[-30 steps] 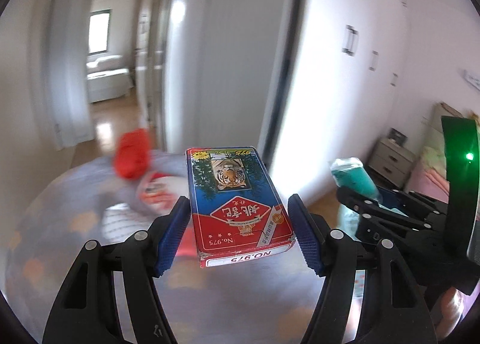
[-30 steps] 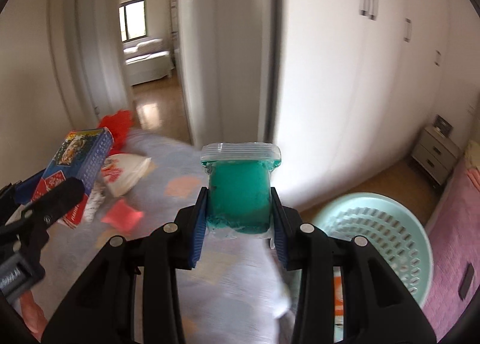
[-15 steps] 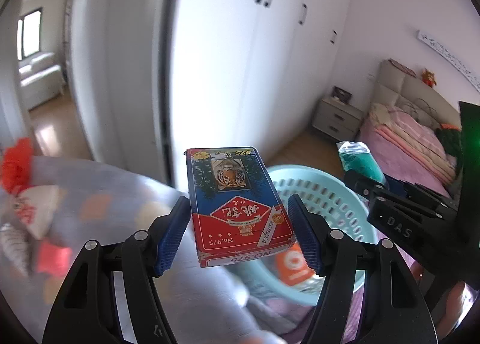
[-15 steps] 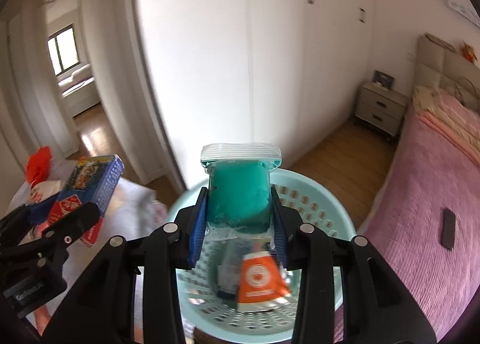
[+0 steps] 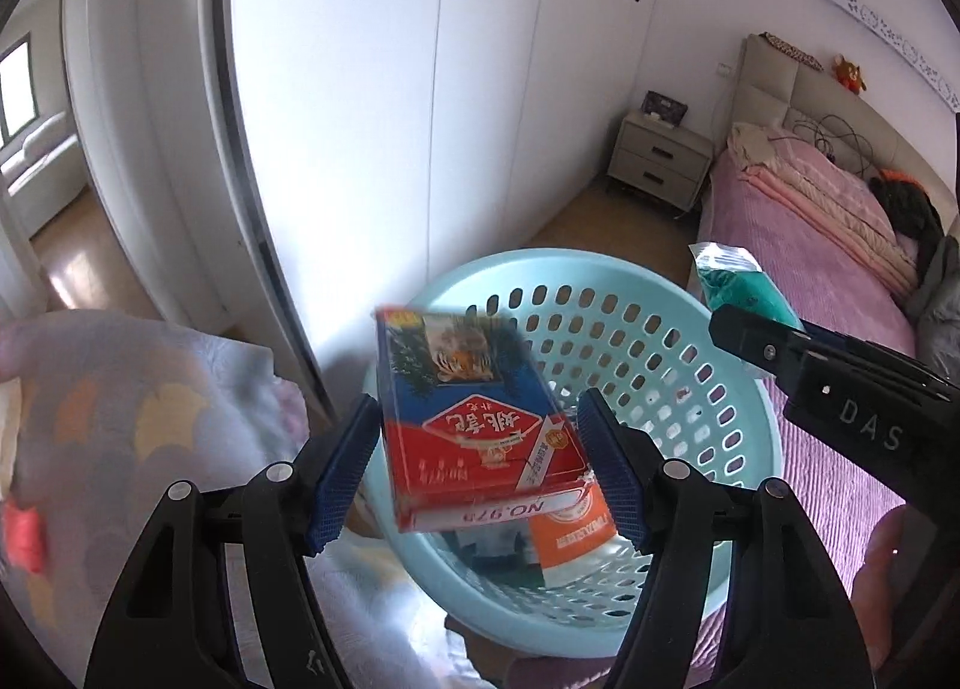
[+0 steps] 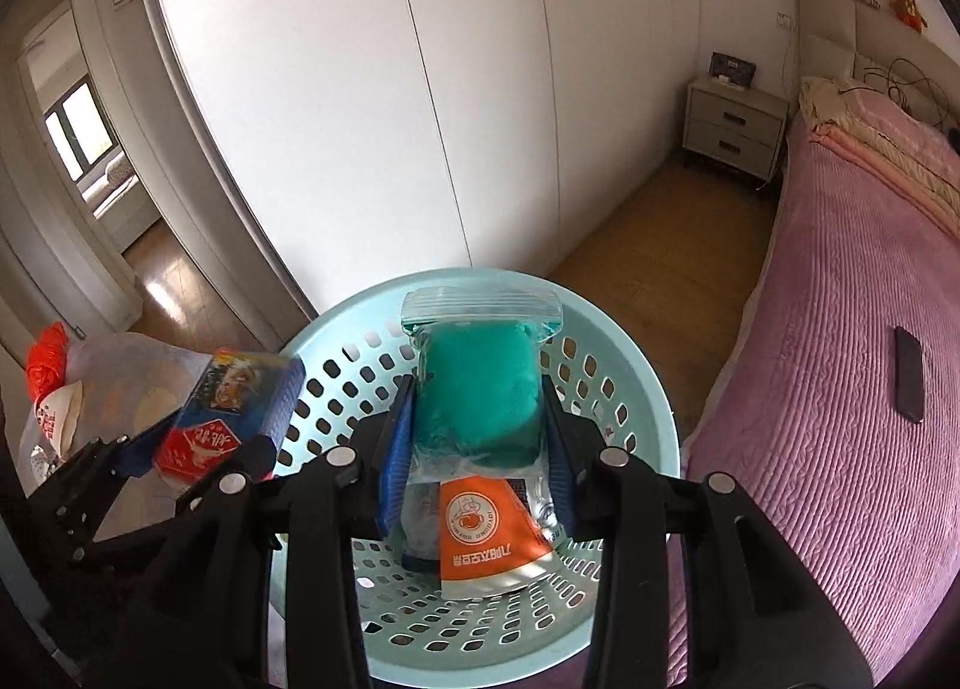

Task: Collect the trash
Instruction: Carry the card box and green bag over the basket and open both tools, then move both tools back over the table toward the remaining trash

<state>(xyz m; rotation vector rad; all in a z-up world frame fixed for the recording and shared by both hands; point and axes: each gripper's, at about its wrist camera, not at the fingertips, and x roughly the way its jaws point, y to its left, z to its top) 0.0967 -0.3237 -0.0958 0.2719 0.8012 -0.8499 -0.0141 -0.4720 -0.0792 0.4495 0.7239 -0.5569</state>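
My left gripper (image 5: 477, 461) stands over the left rim of a light blue perforated basket (image 5: 654, 329). The red and blue playing card box (image 5: 474, 419) between its pads is blurred and tilted, with gaps on both sides, so it looks loose. My right gripper (image 6: 477, 449) is shut on a clear zip bag of teal stuff (image 6: 480, 389) above the basket (image 6: 636, 389). An orange packet (image 6: 486, 533) and other wrappers lie inside the basket. The card box also shows in the right wrist view (image 6: 228, 413).
A patterned grey cloth surface (image 5: 120, 425) with a red scrap (image 5: 24, 533) lies left. A red bag (image 6: 45, 359) and white packet (image 6: 57, 419) sit there. A pink bed (image 6: 840, 419) with a dark phone (image 6: 909, 371) is on the right. White wardrobes and a nightstand (image 6: 735, 125) stand behind.
Both grippers swung right from the cloth surface to above the basket. The left pads have spread and the card box has tipped and blurred. The right grip on the bag is unchanged.
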